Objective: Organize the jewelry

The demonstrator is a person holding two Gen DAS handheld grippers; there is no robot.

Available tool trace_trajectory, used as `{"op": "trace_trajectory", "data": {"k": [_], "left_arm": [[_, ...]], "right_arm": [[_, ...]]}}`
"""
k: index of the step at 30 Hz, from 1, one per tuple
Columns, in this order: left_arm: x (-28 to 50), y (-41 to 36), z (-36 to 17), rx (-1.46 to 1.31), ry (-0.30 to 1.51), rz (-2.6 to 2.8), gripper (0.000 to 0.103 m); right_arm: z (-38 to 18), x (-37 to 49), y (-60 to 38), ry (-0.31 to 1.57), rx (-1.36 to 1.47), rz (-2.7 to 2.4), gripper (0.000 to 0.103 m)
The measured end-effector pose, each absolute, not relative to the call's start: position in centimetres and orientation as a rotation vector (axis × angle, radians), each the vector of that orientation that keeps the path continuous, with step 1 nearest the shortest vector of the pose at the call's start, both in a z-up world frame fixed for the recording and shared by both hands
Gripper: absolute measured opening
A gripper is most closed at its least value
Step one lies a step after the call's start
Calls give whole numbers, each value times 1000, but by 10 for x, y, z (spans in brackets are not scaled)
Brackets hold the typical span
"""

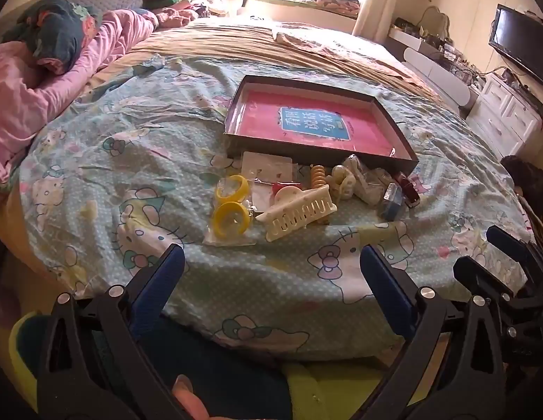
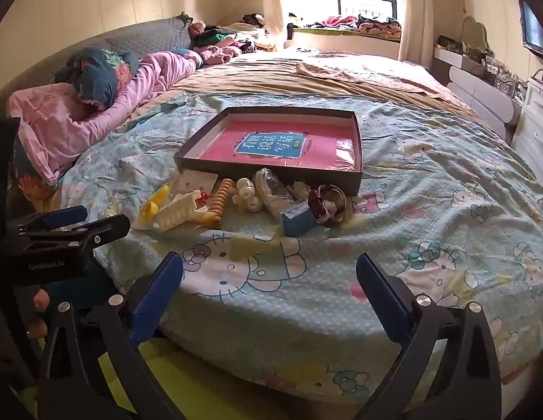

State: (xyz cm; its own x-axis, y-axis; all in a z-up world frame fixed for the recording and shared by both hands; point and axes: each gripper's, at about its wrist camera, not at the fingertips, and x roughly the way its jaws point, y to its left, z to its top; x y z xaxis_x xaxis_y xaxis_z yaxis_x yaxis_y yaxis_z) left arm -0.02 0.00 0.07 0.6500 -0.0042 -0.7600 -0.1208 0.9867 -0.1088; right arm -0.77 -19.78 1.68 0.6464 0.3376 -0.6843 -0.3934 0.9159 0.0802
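A shallow dark box (image 1: 232, 119) (image 2: 355, 178) with a pink book inside lies on the bed. In front of it lies a pile of accessories: two yellow rings in a clear bag (image 1: 231, 211), a cream hair claw (image 1: 299, 215) (image 2: 176, 210), an orange coil tie (image 1: 317, 175) (image 2: 220, 197), an earring card (image 1: 267, 169), a small blue box (image 1: 394, 201) (image 2: 299, 220) and a dark red bangle (image 2: 329, 204). My left gripper (image 1: 271, 262) is open and empty, short of the pile. My right gripper (image 2: 269, 269) is open and empty, also short of it.
The bed has a Hello Kitty cover (image 2: 429, 210). Pink bedding and pillows (image 1: 43, 80) lie at the left. White drawers (image 1: 509, 119) and a TV (image 1: 520, 42) stand at the right. The right gripper shows at the left view's right edge (image 1: 488, 259).
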Motion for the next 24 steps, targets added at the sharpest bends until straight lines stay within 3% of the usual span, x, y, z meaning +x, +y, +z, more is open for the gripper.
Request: {"op": "trace_trajectory", "data": {"k": [24], "left_arm": [[-6, -4, 6, -164, 840, 52, 94]], "right_arm": [[20, -17, -193, 737, -97, 414, 99]]}}
